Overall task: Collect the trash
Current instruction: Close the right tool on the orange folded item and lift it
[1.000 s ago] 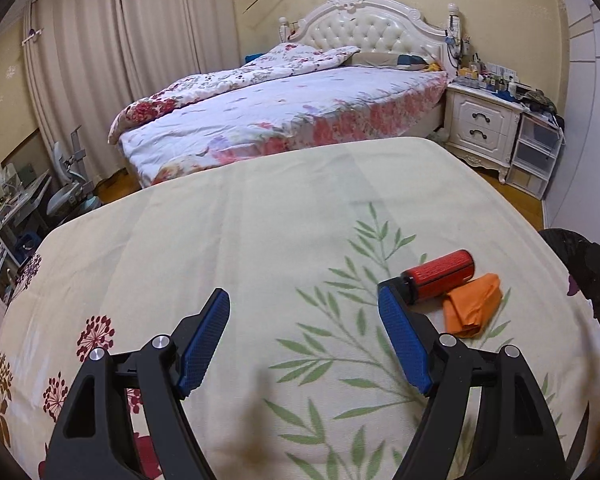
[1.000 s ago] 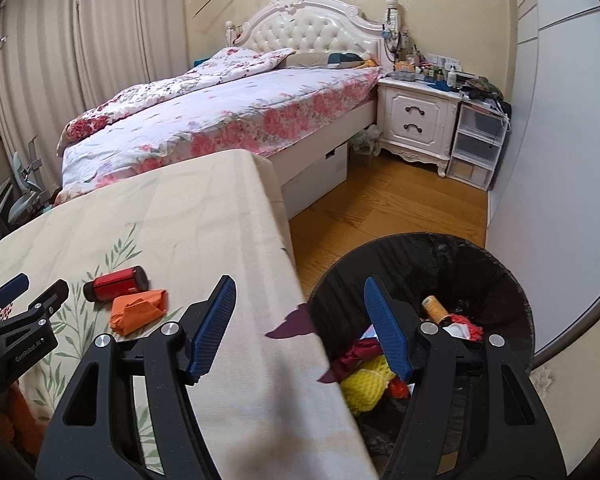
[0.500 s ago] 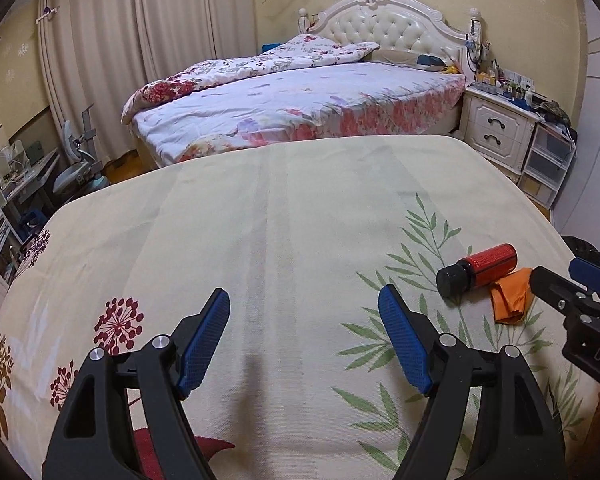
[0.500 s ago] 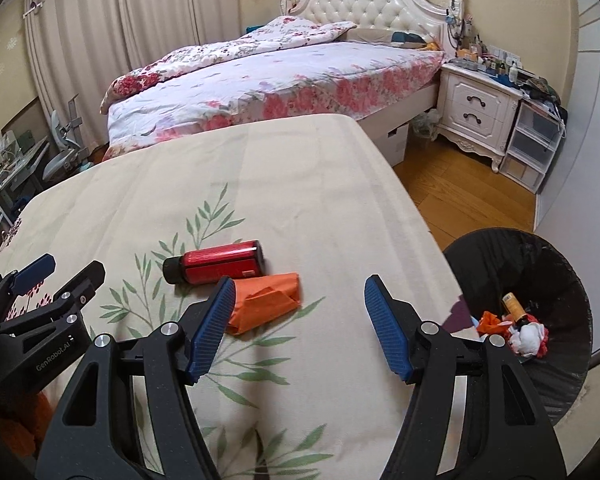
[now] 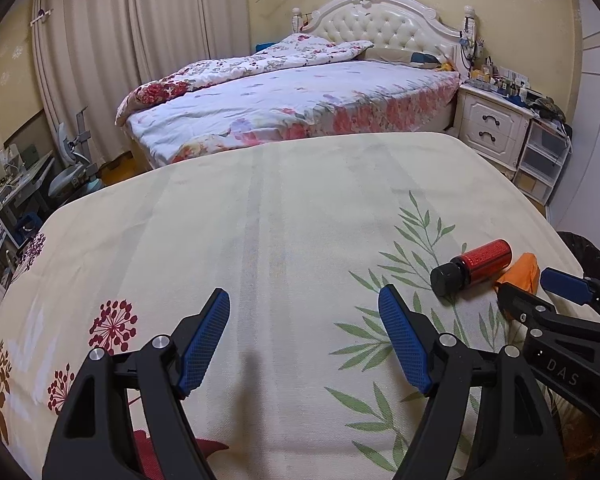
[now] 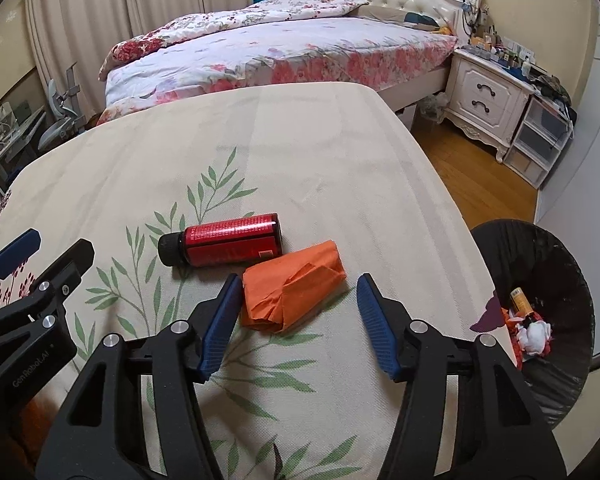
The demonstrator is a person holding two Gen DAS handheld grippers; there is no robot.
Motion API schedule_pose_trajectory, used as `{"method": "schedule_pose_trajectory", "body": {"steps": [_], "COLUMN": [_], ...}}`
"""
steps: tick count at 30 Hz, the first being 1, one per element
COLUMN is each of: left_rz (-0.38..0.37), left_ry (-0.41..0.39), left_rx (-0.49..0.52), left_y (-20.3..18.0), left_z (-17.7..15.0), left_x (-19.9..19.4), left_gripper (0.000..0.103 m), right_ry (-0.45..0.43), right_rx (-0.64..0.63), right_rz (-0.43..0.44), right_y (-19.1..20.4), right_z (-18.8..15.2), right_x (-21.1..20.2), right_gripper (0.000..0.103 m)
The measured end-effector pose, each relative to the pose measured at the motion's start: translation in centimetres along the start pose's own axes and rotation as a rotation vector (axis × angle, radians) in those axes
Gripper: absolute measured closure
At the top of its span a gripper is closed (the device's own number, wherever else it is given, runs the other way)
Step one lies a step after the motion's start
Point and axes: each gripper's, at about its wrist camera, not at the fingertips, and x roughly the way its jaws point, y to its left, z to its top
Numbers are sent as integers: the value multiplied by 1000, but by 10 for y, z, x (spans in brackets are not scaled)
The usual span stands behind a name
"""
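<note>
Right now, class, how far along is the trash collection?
Done: some trash lies in the black bin. In hand: nothing; the open right gripper frames the orange wrapper. Left: that wrapper and the red bottle; the left gripper is open.

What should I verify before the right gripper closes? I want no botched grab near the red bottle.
1. Right gripper open: ok, jaws wide apart.
2. Crumpled orange paper wad between the fingers: ok, roughly centred just ahead of the tips.
3. Red plastic bottle with black cap outside the grasp: ok, beyond the wad, though touching or nearly so.
4. Left gripper out of the way: ok, open and empty off to the side.
5. Black-lined trash bin reachable: ok, beside the tablecloth edge.
6. Finger height over cloth: cannot tell.
</note>
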Motion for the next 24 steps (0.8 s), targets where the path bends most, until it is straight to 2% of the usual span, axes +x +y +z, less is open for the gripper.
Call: {"method": "schedule_pose_trajectory", "body": {"steps": [2,8,15,24], "left_rz": [-7,-38,-89,-133], "left_ry": [-1,1,7,10], "left_rx": [3,29,81,140], "left_y": [-1,-14,-41,-73], "left_z": [0,1,6,14], "left_x": [0,2,7,15], "left_gripper": [28,28,28,28], "right_ry": [-1,-8,-16,-18], "right_rx": [-4,-7,-9,6], "right_rz": [-4,-22,-62,-70], "right_y": [-3,-15,-30,-44], "right_z": [-3,-11,-18,-26], "right_x": [-3,-10,-17,-23], "right_gripper": [55,60,60,60]}}
